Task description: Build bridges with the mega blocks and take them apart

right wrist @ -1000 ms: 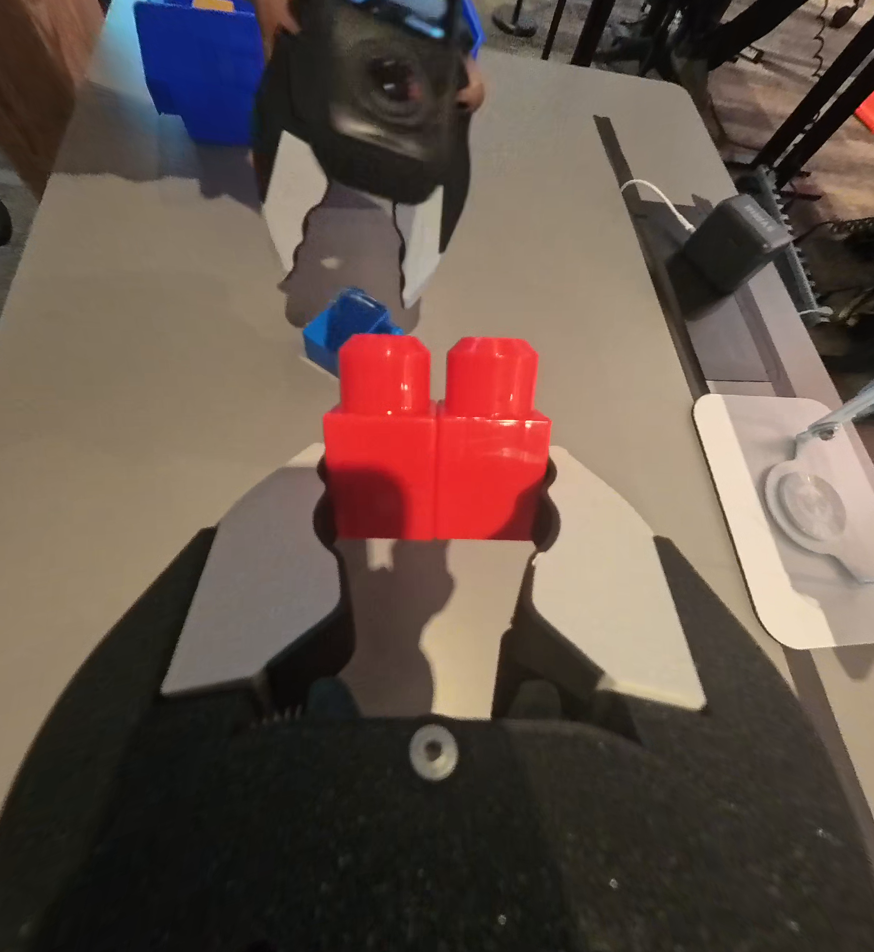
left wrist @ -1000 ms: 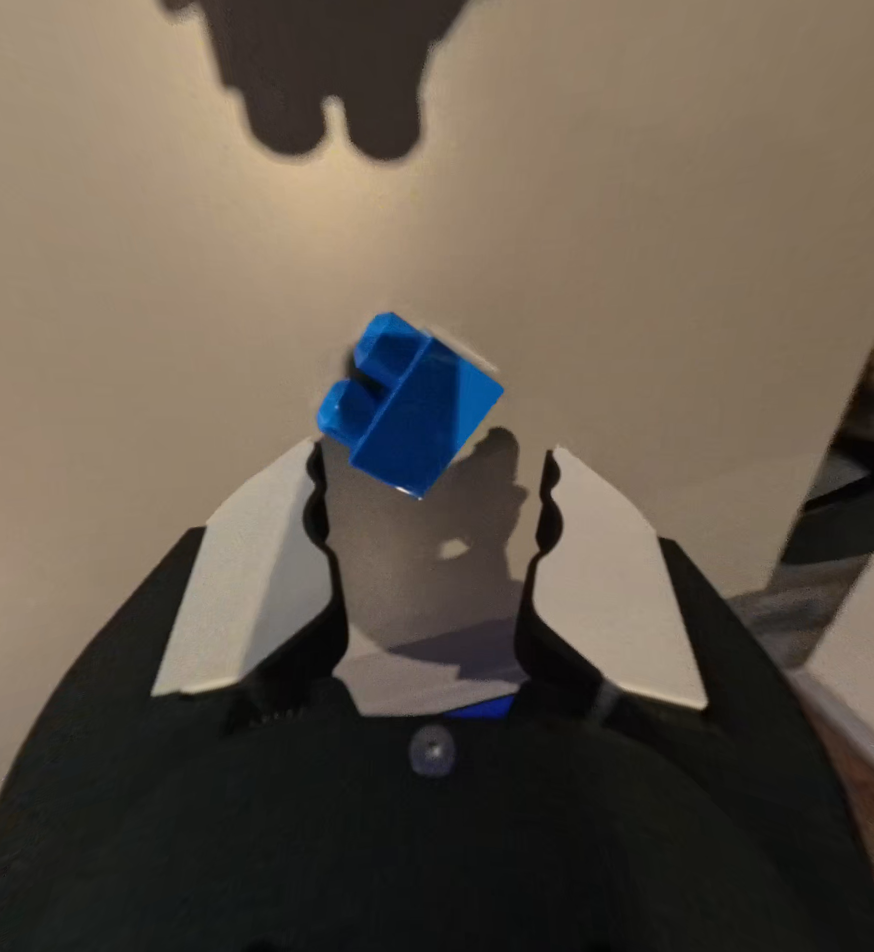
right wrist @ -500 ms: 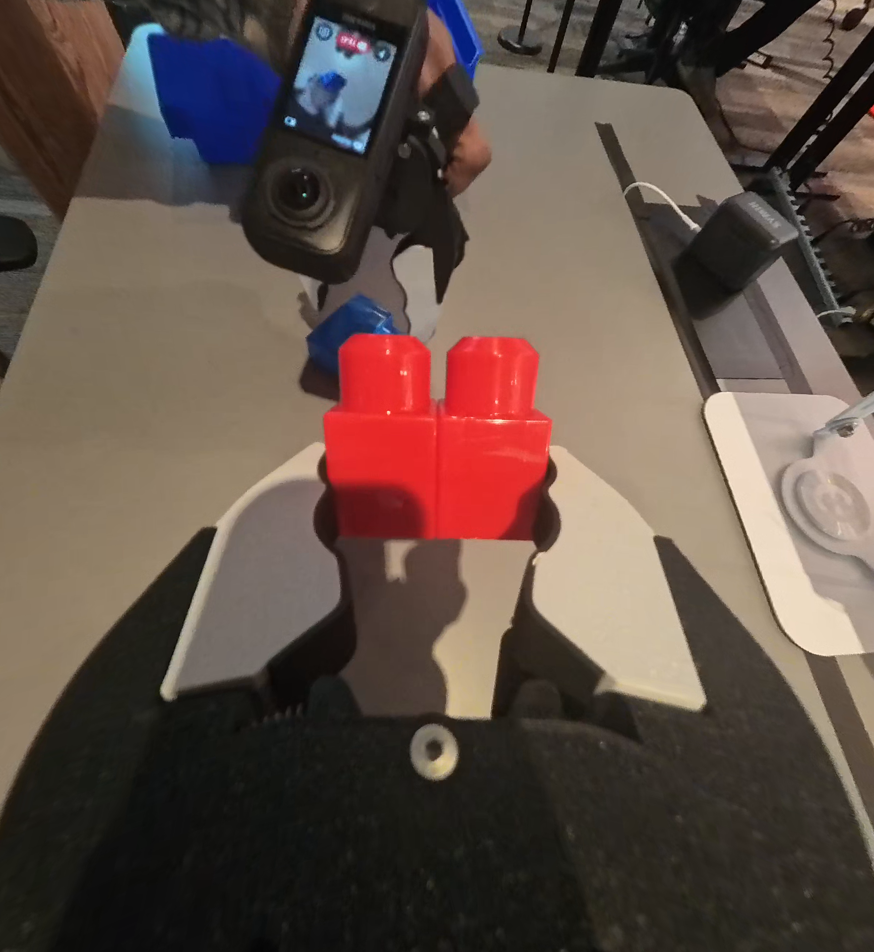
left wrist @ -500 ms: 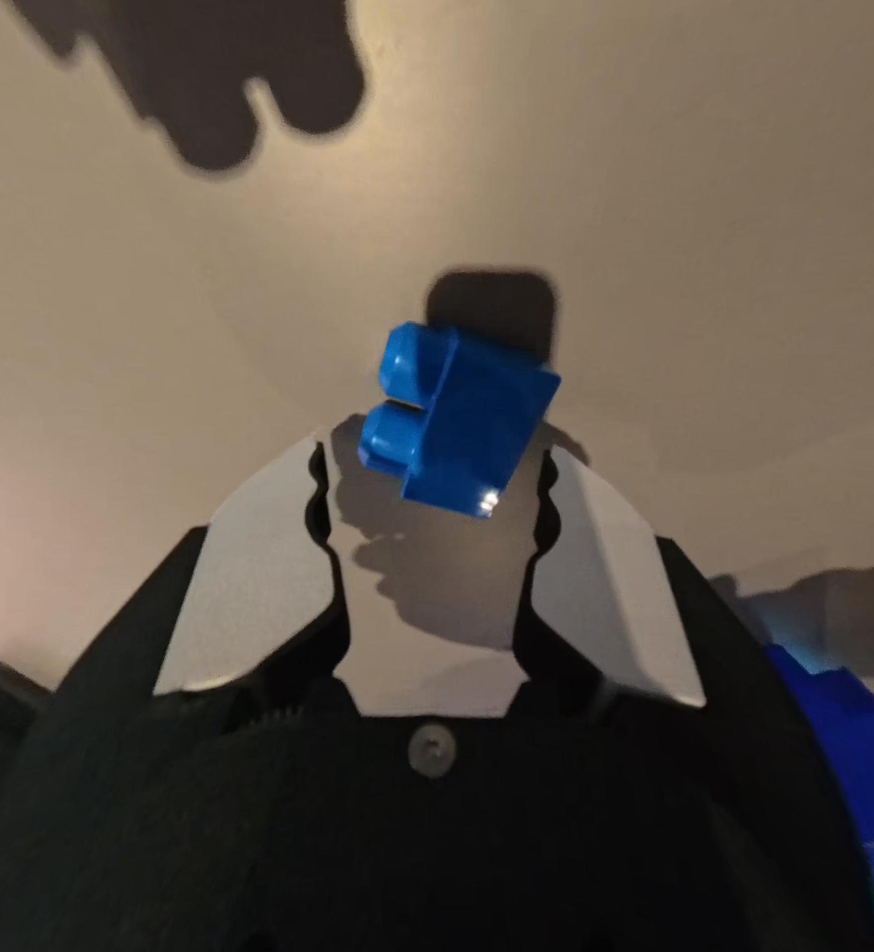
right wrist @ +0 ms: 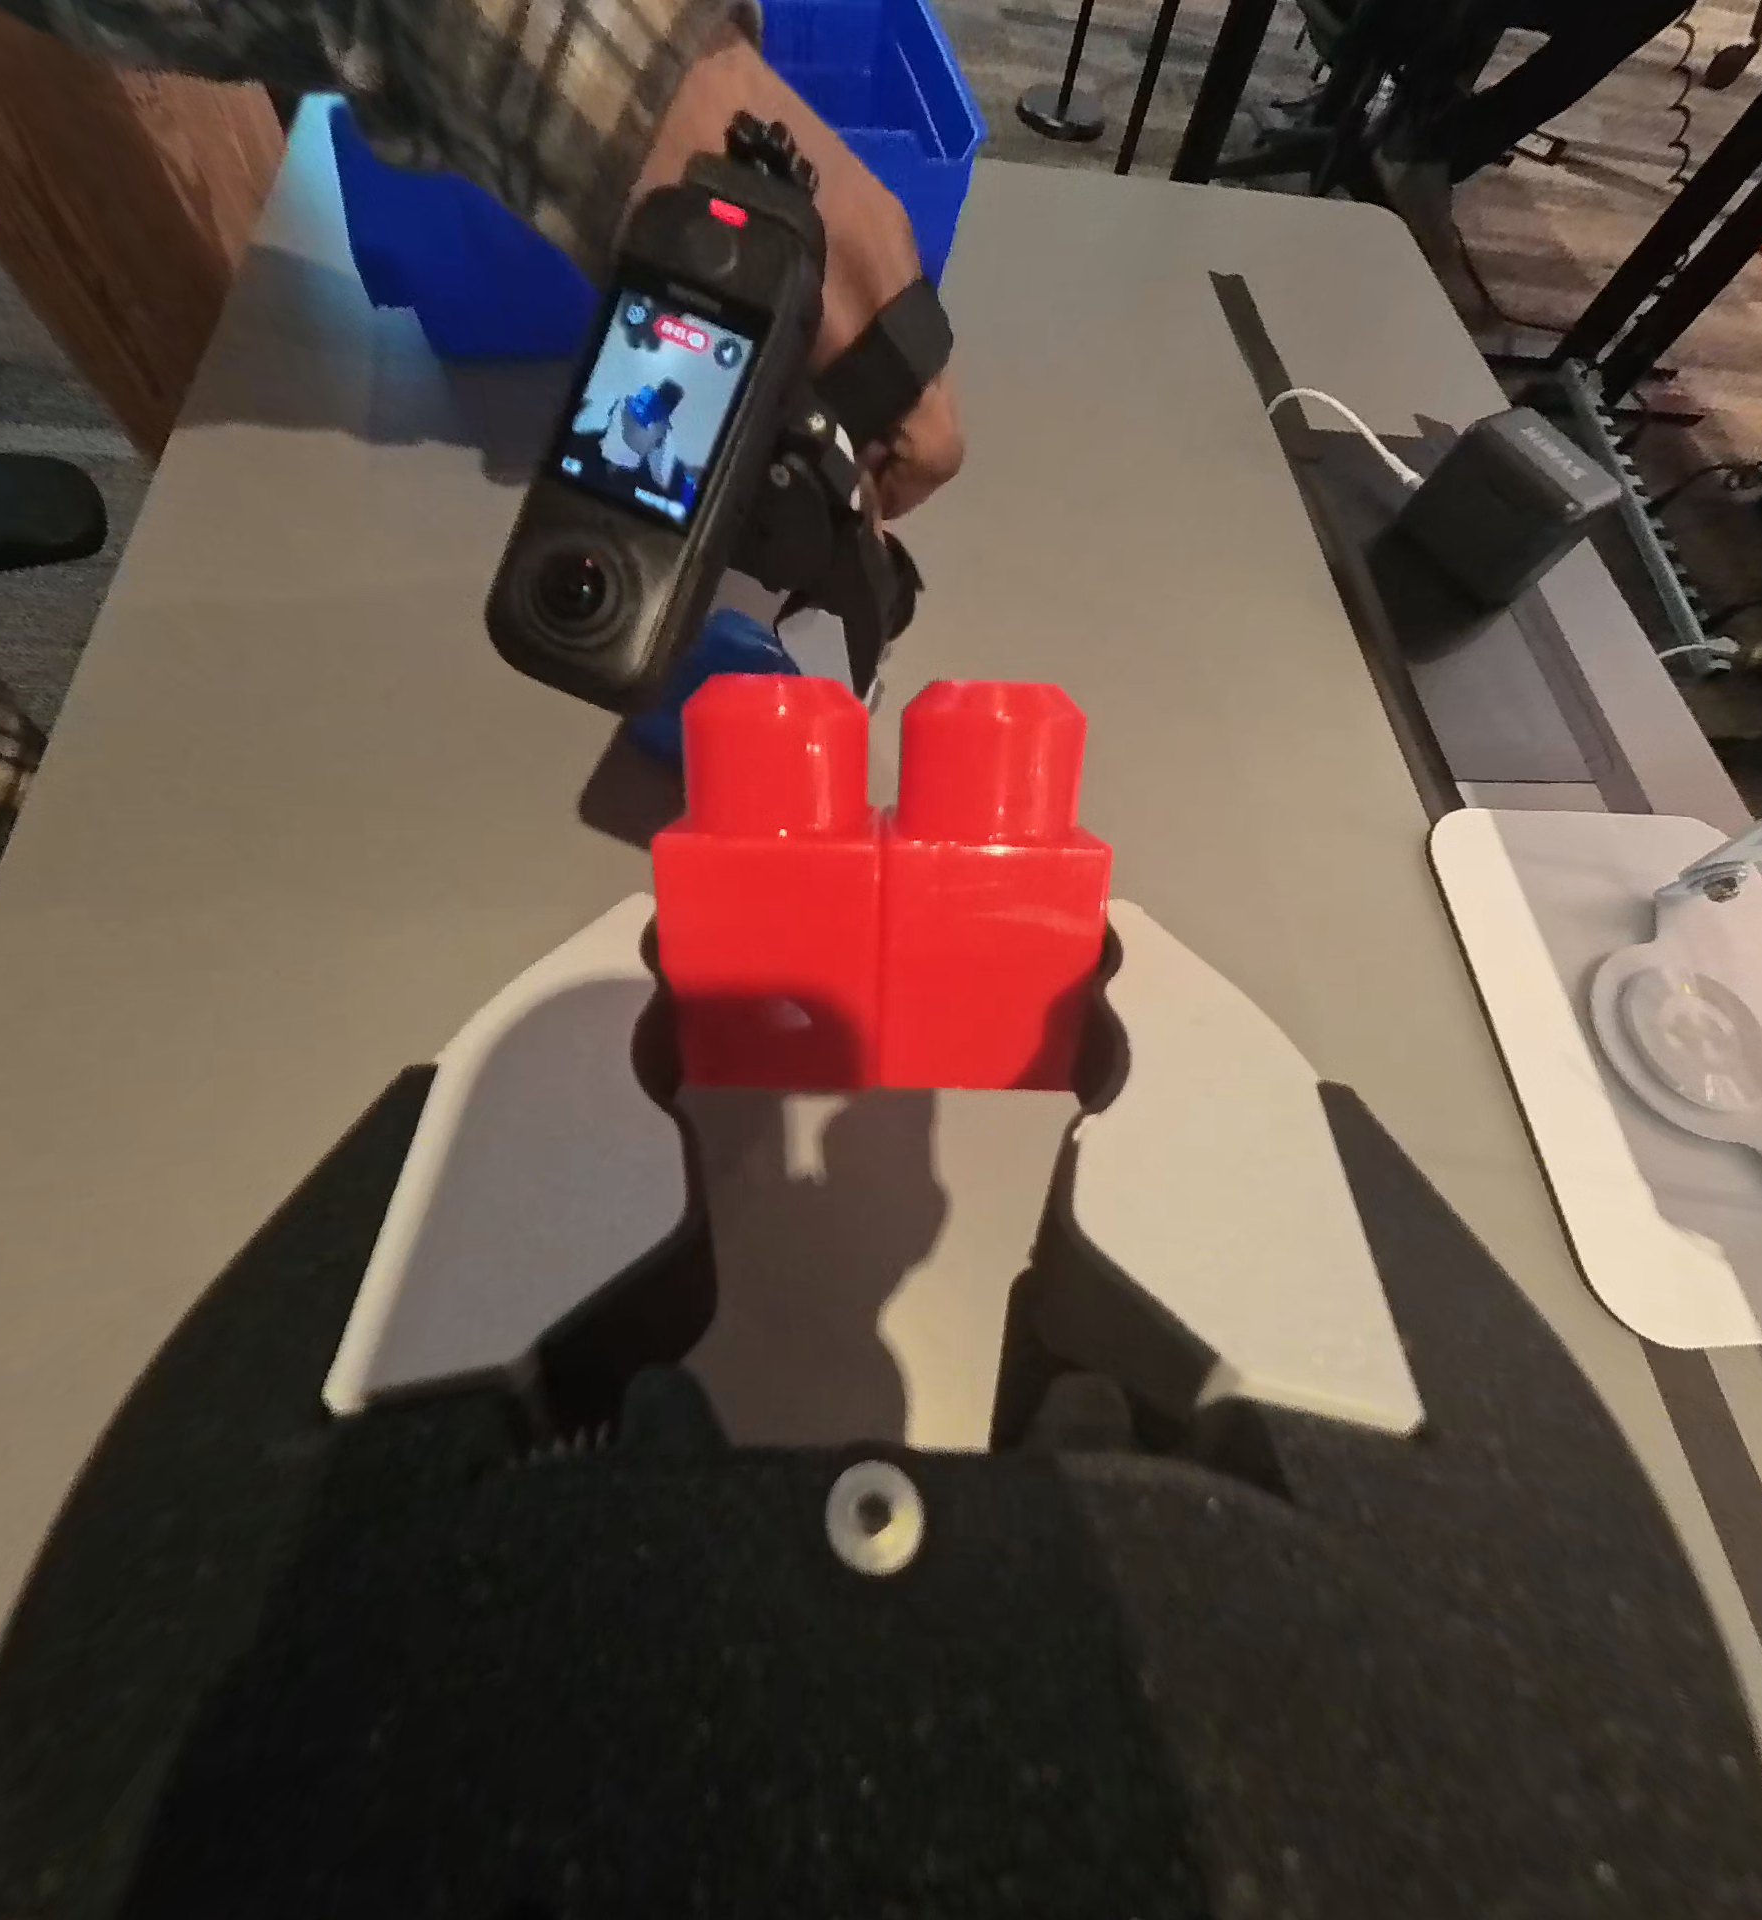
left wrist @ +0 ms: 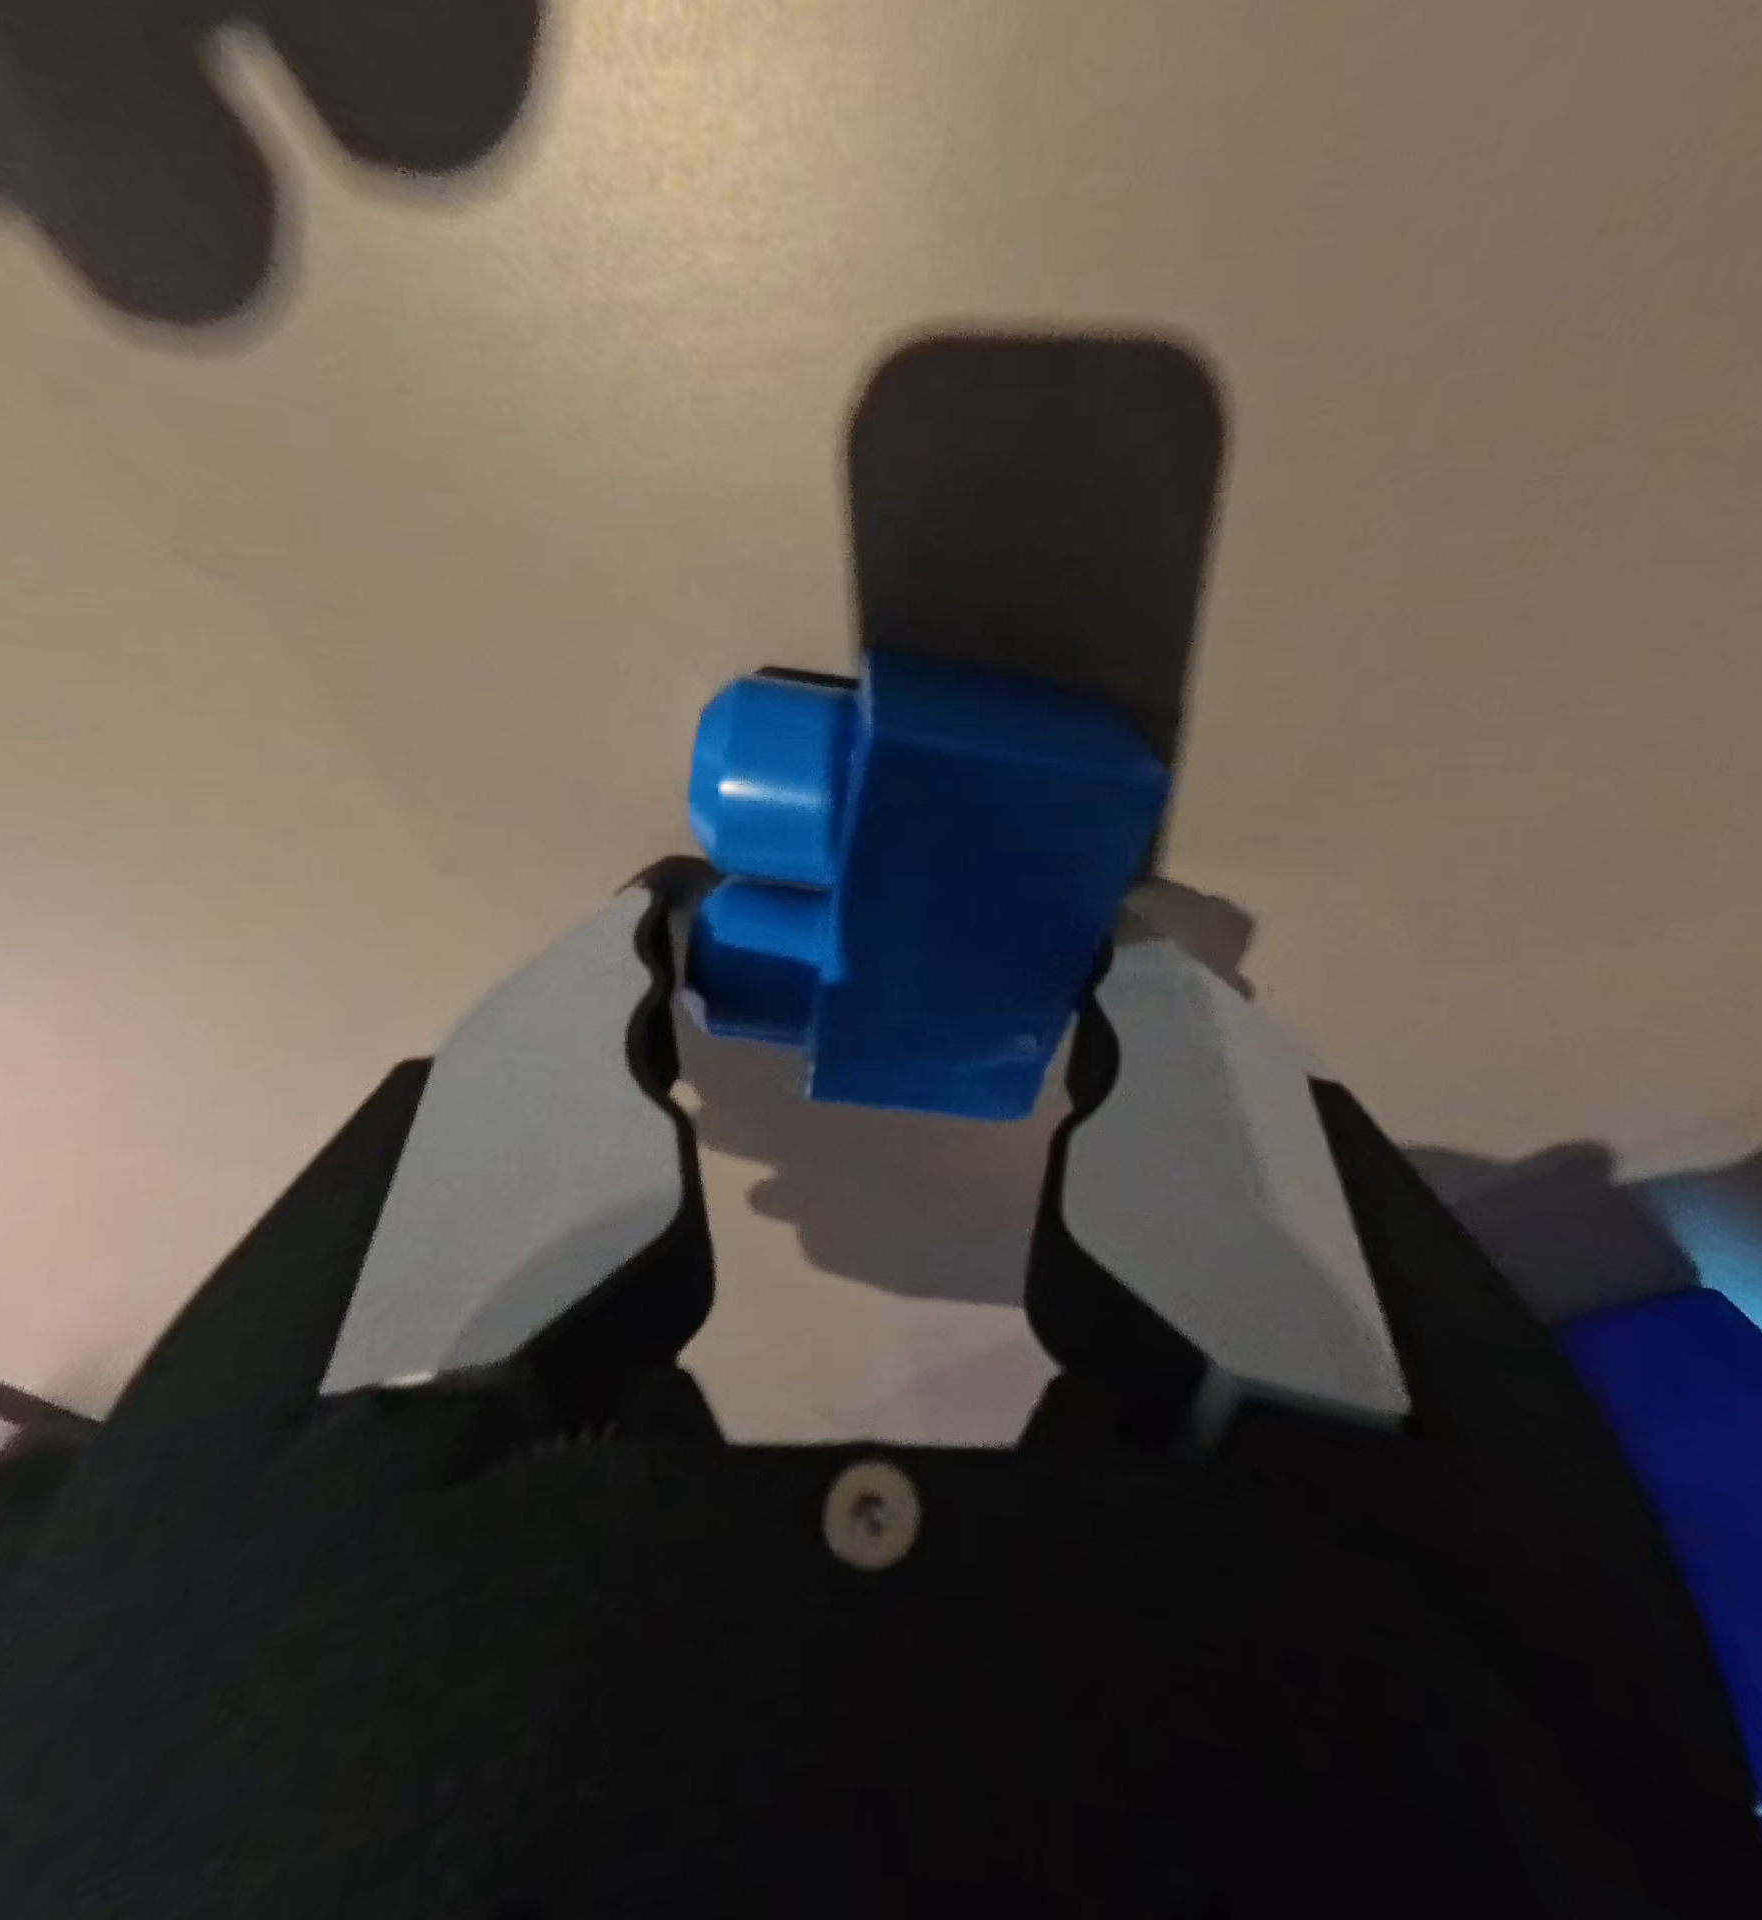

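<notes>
Right tongs (right wrist: pixel 877 997) clamp red block (right wrist: pixel 882 935); left tongs (left wrist: pixel 872 966) parted, straddling blue block (left wrist: pixel 939 894).

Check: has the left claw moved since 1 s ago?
Yes. In the right wrist view the left claw came down toward the blue block on the table and tilted, its camera back now facing us.

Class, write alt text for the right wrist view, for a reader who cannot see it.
The right claw grips an upright red two-stud block above a grey table. Beyond it, the left claw, carrying a camera, reaches down to a blue block.
</notes>
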A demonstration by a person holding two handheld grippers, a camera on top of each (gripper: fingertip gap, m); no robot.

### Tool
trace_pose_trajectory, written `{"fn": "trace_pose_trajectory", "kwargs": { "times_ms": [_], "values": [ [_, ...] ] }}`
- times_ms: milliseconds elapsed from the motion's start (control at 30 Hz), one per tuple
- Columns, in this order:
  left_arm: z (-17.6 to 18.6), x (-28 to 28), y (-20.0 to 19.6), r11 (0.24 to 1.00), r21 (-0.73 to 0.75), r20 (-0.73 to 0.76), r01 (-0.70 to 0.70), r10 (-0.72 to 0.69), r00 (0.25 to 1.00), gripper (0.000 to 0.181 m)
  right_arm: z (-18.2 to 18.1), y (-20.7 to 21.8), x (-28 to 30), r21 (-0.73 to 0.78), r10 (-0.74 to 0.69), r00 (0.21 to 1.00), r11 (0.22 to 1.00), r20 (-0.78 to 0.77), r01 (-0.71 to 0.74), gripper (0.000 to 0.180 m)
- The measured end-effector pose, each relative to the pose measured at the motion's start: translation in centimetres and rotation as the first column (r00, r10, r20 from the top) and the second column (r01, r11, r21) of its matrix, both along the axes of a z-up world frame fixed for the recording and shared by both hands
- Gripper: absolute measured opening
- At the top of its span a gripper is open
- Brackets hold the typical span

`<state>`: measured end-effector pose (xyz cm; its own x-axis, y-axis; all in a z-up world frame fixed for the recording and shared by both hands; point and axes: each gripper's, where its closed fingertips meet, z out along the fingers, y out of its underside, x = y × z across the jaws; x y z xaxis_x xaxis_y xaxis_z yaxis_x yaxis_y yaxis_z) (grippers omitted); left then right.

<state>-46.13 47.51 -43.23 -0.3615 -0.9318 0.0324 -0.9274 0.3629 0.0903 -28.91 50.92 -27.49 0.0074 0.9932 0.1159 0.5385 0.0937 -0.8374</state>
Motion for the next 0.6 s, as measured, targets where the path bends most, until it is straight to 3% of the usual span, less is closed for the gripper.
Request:
{"fn": "trace_pose_trajectory", "kwargs": {
  "times_ms": [167, 333, 400, 500, 600],
  "values": [
    [0.0, 0.3, 0.1, 0.996, 0.005, 0.018, -0.090, 0.090, 0.996, 0.070, 0.3, 0.1, 0.1, 0.002, -0.005, 1.000, 1.000, -0.010, 0.005, 0.074],
    [0.4, 0.1, 0.7, 0.917, 0.036, 0.043, -0.396, 0.395, 0.918, 0.070, 0.5, 0.1, 0.2, 0.001, -0.007, 1.000, 1.000, -0.019, 0.007, 0.074],
    [0.9, -0.3, 1.3, 0.815, 0.062, 0.063, -0.576, 0.573, 0.817, 0.070, 0.5, 0.1, 0.2, -0.006, -0.011, 1.000, 1.000, -0.022, 0.010, 0.075],
    [1.7, -0.8, 1.5, 0.577, 0.056, 0.096, -0.815, 0.809, 0.579, 0.070, 0.4, 0.3, 0.2, -0.014, -0.013, 1.000, 1.000, -0.023, 0.013, 0.075],
    [2.1, -0.6, 0.9, 0.375, 0.003, 0.111, -0.927, 0.921, 0.373, 0.070, 0.2, 0.3, 0.0, -0.018, -0.010, 1.000, 1.000, -0.020, 0.010, 0.075]
  ]
}}
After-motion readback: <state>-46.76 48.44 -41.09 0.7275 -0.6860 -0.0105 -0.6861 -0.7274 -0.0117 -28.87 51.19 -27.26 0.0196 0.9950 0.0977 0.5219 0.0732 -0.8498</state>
